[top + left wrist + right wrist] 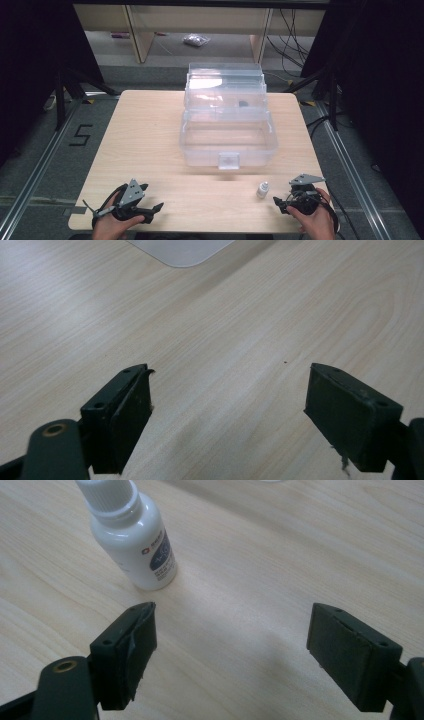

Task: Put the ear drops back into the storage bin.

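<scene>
pale wood-grain laminate forms the desk [150, 130], on which a small white plastic bottle [131, 532] with a ribbed cap and a dark blue label, its print too blurred to be read, is stood upright just ahead of the right hand-held gripper [230, 650]. both that one and the left hand-held gripper [227, 415] are held released, matte black jaws spread wide. a clear, rounded plastic box [227, 135] is seen mid-desk, well apart from the bottle.

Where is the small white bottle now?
In the high view, the small white bottle stands upright on the table, near its front edge, just left of the right gripper.
</scene>
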